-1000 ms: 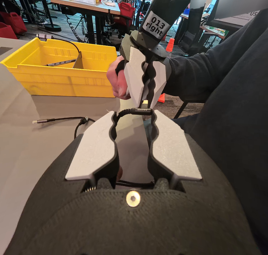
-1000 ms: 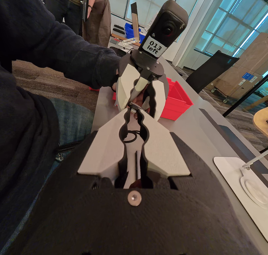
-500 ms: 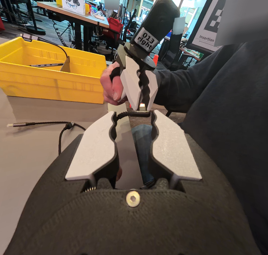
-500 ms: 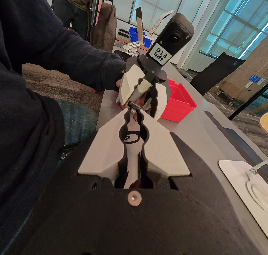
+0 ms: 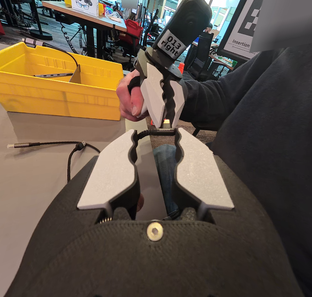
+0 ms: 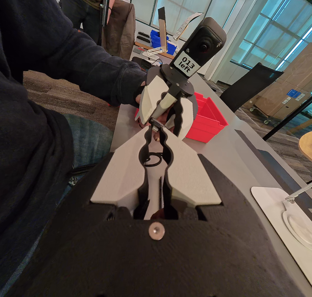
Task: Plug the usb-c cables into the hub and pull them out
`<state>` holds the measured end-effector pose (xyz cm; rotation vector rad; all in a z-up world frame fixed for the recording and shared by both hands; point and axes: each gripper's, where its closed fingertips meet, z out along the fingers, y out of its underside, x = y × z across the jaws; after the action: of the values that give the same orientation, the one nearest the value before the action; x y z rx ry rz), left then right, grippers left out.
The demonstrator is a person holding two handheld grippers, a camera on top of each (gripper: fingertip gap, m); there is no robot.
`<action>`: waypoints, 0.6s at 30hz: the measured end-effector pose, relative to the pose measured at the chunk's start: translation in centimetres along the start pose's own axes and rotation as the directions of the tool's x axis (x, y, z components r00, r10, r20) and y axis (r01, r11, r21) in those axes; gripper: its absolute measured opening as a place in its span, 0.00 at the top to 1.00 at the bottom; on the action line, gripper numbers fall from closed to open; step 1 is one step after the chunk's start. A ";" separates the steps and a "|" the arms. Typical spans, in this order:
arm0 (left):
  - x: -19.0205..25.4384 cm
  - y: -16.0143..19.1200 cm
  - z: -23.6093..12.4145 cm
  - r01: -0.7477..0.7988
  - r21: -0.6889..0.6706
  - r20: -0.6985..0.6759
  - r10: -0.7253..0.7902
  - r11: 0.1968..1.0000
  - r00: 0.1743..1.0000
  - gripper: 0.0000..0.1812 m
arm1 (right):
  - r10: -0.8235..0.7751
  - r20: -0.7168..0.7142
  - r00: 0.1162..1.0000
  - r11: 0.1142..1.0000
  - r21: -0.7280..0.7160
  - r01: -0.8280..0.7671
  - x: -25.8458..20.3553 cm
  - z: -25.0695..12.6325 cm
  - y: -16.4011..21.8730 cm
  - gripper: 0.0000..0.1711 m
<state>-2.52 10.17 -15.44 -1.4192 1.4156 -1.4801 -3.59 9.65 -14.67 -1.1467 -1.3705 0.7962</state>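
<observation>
USB-C cable (image 5: 50,143) lies slack on the grey table (image 5: 33,187) at the left of the left wrist view, below a yellow bin (image 5: 59,94) at upper left where a grey hub (image 5: 52,75) rests unused. At centre frame the cable's black plug (image 5: 163,131) lies crosswise between the tips of the left gripper (image 5: 155,133), which look braced on its two ends. Directly above, touching it, the right gripper (image 5: 166,124) is clenched on a small silvery connector tip (image 5: 166,121). To my eye this is the joining or parting step itself, done in mid-air at the table's edge; I cannot tell which. Next comes a straight push or pull along the connector's axis, without twisting. A dark sleeve (image 5: 253,102) fills the right.
</observation>
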 end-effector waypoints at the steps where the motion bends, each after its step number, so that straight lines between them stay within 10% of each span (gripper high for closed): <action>1: 0.0 0.0 0.0 -0.001 0.001 0.001 0.001 1.000 1.000 0.77 | -0.001 -0.002 1.000 1.000 0.001 0.001 0.0 0.0 0.0 0.96; 18: -0.3 0.0 0.1 -0.081 -0.029 0.054 0.082 0.996 0.995 0.77 | 0.008 -0.041 0.999 1.000 -0.006 -0.008 0.7 0.1 0.2 0.89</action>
<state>-2.41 10.40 -15.50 -1.3905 1.4469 -1.3663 -3.53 10.38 -14.66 -1.1676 -1.3360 0.7713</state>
